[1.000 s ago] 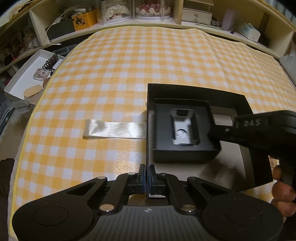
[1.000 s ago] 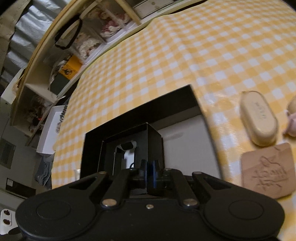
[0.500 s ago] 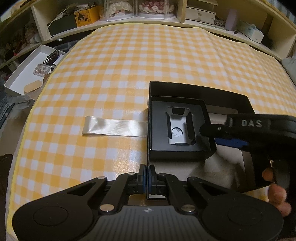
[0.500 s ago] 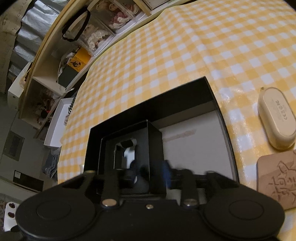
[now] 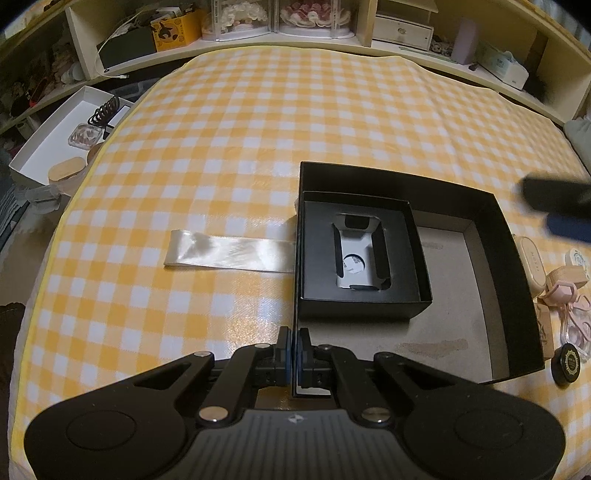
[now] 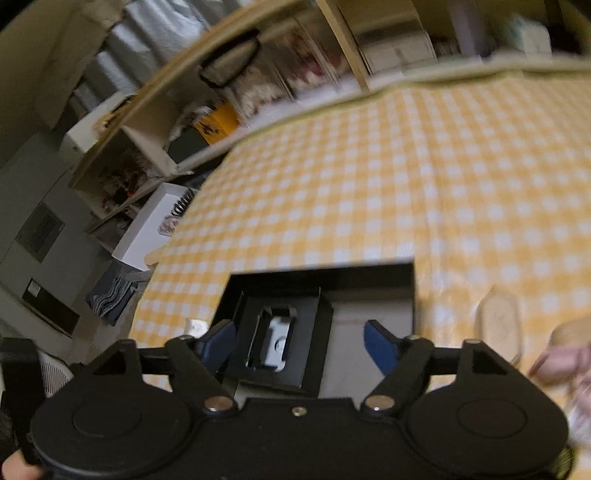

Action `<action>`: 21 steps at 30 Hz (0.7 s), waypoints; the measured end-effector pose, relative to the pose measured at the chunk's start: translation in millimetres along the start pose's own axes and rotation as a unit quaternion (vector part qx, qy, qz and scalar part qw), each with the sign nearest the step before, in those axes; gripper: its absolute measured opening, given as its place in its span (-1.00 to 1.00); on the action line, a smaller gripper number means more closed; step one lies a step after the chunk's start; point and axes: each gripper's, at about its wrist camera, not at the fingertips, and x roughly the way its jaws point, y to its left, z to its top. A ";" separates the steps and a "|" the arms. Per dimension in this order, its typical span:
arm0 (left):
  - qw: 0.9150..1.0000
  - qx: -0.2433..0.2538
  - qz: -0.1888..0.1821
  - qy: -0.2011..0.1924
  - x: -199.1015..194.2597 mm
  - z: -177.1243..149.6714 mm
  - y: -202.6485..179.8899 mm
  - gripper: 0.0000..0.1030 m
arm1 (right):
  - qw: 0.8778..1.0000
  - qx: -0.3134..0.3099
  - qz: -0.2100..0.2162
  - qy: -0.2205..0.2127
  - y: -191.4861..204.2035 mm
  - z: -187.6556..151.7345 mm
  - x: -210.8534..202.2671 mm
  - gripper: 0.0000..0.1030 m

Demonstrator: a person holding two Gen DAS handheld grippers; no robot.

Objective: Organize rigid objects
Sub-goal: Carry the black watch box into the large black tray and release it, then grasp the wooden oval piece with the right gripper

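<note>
My left gripper [image 5: 294, 354] is closed on the near left wall of the large black box [image 5: 513, 266], its blue-padded jaws pinching the thin wall edge between them. My right gripper [image 6: 301, 341] hangs above the box with jaws spread wide and nothing between them; in the left wrist view it appears only as a dark blur [image 5: 557, 206] at the far right. The large black box lies open on the yellow-and-white checked tablecloth [image 5: 258, 129], its grey floor partly bare. Inside it, against the left wall, sits the smaller black box [image 5: 317, 306], also open-topped, and in that box's floor is a cut-out recess showing a pale insert [image 5: 360, 264]. The right wrist view shows the same smaller black box [image 6: 314, 332] framed between my spread right jaws, though not touched by them. A strip of clear shiny film [image 5: 229, 253] lies flat on the cloth, its right end meeting the left wall of the large box. Just beyond the box's right wall lie a beige oval case [image 5: 530, 264], a pink item [image 5: 563, 295] and a round black cap [image 5: 567, 365]. A white tray [image 5: 48, 147] with small items sits off the table's left edge; shelves [image 5: 295, 22] run along the back.
</note>
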 end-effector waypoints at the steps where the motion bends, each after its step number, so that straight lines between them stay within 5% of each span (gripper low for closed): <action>1: 1.000 0.000 0.000 0.000 0.3 -0.1 -0.2 -0.95 | 1.000 -0.009 0.000 -0.009 0.3 4.6 -8.6 0.74; 6: 1.000 0.000 0.000 0.000 0.8 -0.1 -0.3 -0.95 | 0.998 -0.032 -0.010 -0.059 -10.5 25.1 -54.0 0.93; 12: 1.000 0.003 0.002 0.003 2.5 -1.3 -1.3 -0.95 | 0.991 -0.042 -0.076 -0.104 -42.5 30.7 -91.2 1.00; 21: 1.000 0.005 0.002 0.009 4.3 -1.0 -2.0 -0.95 | 0.979 -0.014 -0.184 -0.080 -115.0 22.0 -100.2 1.00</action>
